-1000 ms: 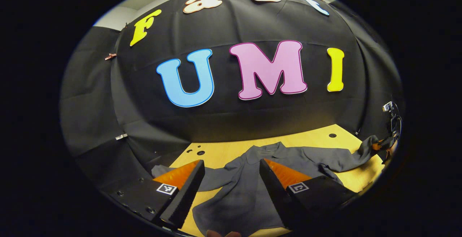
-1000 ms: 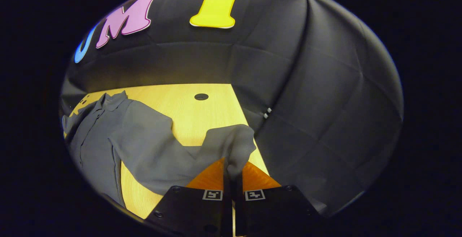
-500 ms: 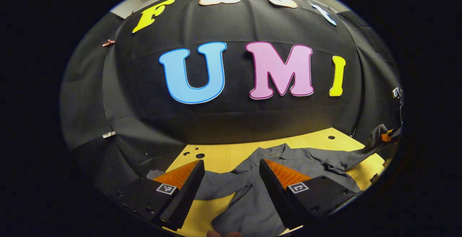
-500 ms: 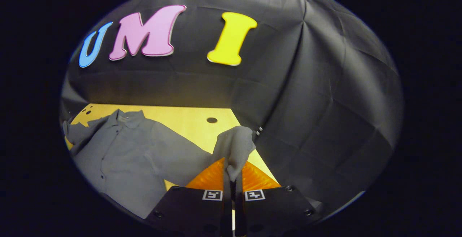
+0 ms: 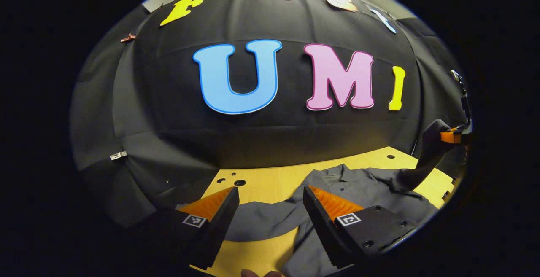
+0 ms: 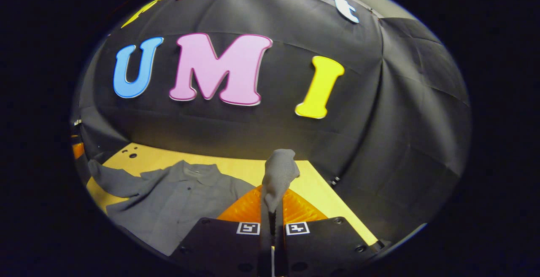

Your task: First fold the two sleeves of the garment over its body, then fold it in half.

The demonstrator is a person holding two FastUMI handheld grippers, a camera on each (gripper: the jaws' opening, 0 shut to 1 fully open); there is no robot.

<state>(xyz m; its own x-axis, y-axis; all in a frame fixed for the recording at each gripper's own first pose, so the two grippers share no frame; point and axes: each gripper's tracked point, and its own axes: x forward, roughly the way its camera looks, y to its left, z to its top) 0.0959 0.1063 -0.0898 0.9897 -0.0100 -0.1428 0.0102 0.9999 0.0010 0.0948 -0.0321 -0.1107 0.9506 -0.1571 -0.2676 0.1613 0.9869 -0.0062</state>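
1. The grey, soft-cloth, collared button-front garment lies mostly flat on the yellow wooden worktop, its body at about 8 o'clock in the right gripper view and at 4 o'clock in the left gripper view.
2. One sleeve is raised clear of the worktop, its cuff pinched in the right gripper, whose jaws are clenched on the cloth. The left gripper view shows that sleeve rising in a taut line at 3 o'clock toward the far gripper.
3. The other sleeve lies flat at 6 o'clock in the left gripper view, spread out away from the body.
4. The left gripper hangs above that flat sleeve and the body with jaws released and nothing between them.
5. The step in hand appears to be the first sleeve fold. To do it well, the right gripper should carry the cuff across over the chest, low and level, and let the sleeve crease at the shoulder seam.
6. The body probably drags if the pull runs too high, so the free gripper could press the shoulder down.
7. The cuff should be let go only once it lies flat on the body.
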